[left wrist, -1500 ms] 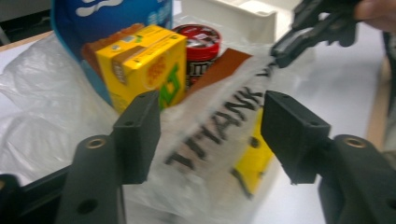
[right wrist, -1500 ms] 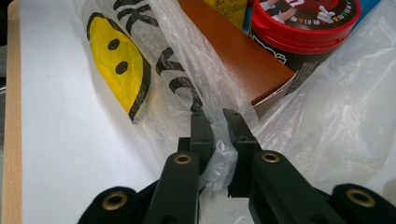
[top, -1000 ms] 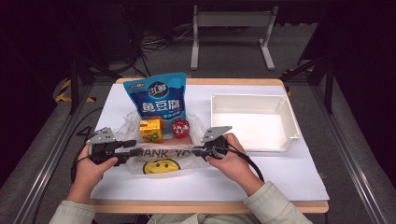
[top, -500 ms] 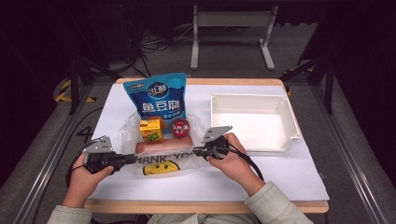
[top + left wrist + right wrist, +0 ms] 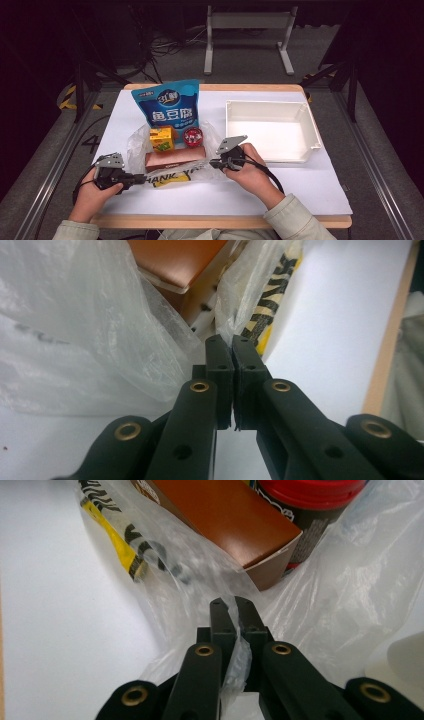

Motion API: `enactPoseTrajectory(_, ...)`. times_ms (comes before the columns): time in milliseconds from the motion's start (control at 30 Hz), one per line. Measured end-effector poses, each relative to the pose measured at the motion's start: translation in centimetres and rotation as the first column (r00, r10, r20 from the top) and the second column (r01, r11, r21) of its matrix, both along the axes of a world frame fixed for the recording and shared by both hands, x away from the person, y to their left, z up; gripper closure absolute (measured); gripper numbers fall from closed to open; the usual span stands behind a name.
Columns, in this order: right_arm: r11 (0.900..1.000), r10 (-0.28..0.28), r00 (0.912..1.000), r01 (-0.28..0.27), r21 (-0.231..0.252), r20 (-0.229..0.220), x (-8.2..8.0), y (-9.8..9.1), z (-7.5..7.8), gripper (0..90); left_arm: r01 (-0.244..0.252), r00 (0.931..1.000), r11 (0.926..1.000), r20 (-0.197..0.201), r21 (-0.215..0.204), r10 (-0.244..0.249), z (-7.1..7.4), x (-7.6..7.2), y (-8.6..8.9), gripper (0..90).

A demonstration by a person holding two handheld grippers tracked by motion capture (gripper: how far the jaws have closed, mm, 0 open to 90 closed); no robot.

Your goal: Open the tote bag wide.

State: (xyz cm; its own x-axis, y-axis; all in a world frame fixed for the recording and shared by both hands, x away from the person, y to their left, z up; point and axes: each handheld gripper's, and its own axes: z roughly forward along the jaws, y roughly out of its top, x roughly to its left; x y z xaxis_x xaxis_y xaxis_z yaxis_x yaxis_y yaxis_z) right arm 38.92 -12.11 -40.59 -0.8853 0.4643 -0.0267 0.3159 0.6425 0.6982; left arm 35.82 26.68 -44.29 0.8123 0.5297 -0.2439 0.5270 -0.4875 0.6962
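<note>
The left gripper point(image 5: 233, 347) had just closed on the near-left edge of the plastic bag point(image 5: 135, 145), film between its jaws; the right gripper point(image 5: 232, 611) pinched the bag's right edge; pulling both evenly apart and up should hold the mouth wide without tearing; inside lay a brown box point(image 5: 175, 158), yellow carton point(image 5: 162, 138) and red-lidded cup point(image 5: 193, 135); the white tray point(image 5: 307, 127) at far right stood empty.

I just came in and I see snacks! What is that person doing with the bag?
A person pinches a clear plastic bag at both ends, the left gripper and the right gripper each shut on it. A brown box lies in the bag. A white tray waits beside it.
</note>
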Motion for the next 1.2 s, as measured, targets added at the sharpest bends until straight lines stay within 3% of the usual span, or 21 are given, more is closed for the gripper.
enactPoseTrajectory(167, 0.9998, -0.007, 0.9999, 0.006, -0.021, -0.016, 0.3, 0.1, -0.7, 88.4, -0.016, 0.9997, 0.9997, -0.016, 0.016, 0.017, -0.7, 0.4, -0.1, 88.0)
enactPoseTrajectory(367, 0.9986, -0.011, 0.9995, 0.009, -0.051, -0.031, 0.7, 0.2, -1.8, 88.3, -0.062, 0.9975, 0.9978, -0.035, -0.022, 0.061, -1.3, 0.9, 0.4, 87.3)
enactPoseTrajectory(500, 0.9984, -0.018, 0.9988, 0.016, -0.054, -0.045, 0.9, 0.0, -2.2, 85.5, -0.075, 0.9971, 0.9968, -0.016, -0.029, 0.075, -1.3, 0.9, 0.6, 85.1)
enactPoseTrajectory(567, 0.9993, -0.021, 0.9991, 0.02, -0.033, -0.037, 0.9, -0.1, -1.7, 81.4, -0.073, 0.9972, 0.997, -0.013, -0.026, 0.073, -1.3, 0.8, 0.4, 85.1)
enactPoseTrajectory(667, 0.9993, -0.014, 0.9995, 0.015, 0.035, -0.027, 0.8, -0.5, -0.6, 69.3, -0.068, 0.9976, 0.9972, -0.008, -0.029, 0.068, -1.3, 0.8, 0.4, 84.9)
enactPoseTrajectory(700, 0.9993, -0.014, 0.9995, 0.015, 0.035, -0.027, 0.8, -0.5, -0.6, 69.3, -0.068, 0.9976, 0.9972, -0.008, -0.029, 0.068, -1.3, 0.8, 0.4, 84.5)
enactPoseTrajectory(767, 0.9964, 0.002, 0.9998, -0.001, 0.085, -0.018, 0.5, -0.5, 0.2, 54.0, -0.067, 0.9978, 0.9971, -0.008, -0.037, 0.066, -1.2, 0.8, 0.4, 84.2)
enactPoseTrajectory(833, 0.9927, 0.011, 0.9999, -0.011, 0.12, 0.001, 0.3, -0.1, 0.4, 46.6, -0.066, 0.9978, 0.997, -0.005, -0.041, 0.066, -1.2, 0.7, 0.3, 84.0)
enactPoseTrajectory(900, 0.9931, 0.024, 0.9996, -0.026, 0.114, 0.013, 0.4, 0.5, -0.1, 40.1, -0.057, 0.9983, 0.9972, 0.0, -0.047, 0.057, -1.1, 0.7, 0.3, 83.7)
enactPoseTrajectory(967, 0.9949, 0.033, 0.9994, -0.034, 0.095, 0.012, 0.5, 0.7, -0.5, 40.3, -0.052, 0.9986, 0.9973, -0.001, -0.051, 0.052, -1.1, 0.7, 0.2, 83.2)
enactPoseTrajectory(1000, 0.9976, 0.039, 0.9992, -0.038, 0.058, -0.011, 0.5, 1.0, -1.0, 46.7, -0.039, 0.9992, 0.9978, 0.006, -0.053, 0.04, -1.0, 0.5, 0.2, 83.1)
enactPoseTrajectory(1067, 0.9976, 0.046, 0.9988, -0.045, 0.053, -0.017, 0.5, 1.1, -1.1, 51.2, -0.031, 0.9994, 0.998, 0.015, -0.055, 0.032, -0.9, 0.5, 0.1, 83.0)
enactPoseTrajectory(1133, 0.9979, 0.061, 0.998, -0.061, 0.021, -0.016, 0.4, 0.8, -0.9, 70.4, -0.02, 0.9997, 0.9977, 0.013, -0.066, 0.021, -0.8, 0.5, 0.1, 82.9)
enactPoseTrajectory(1200, 0.9973, 0.074, 0.9972, -0.074, 0.003, -0.01, 0.3, 0.6, -0.8, 82.2, -0.018, 0.9997, 0.9974, 0.016, -0.069, 0.019, -0.8, 0.5, 0.1, 82.7)
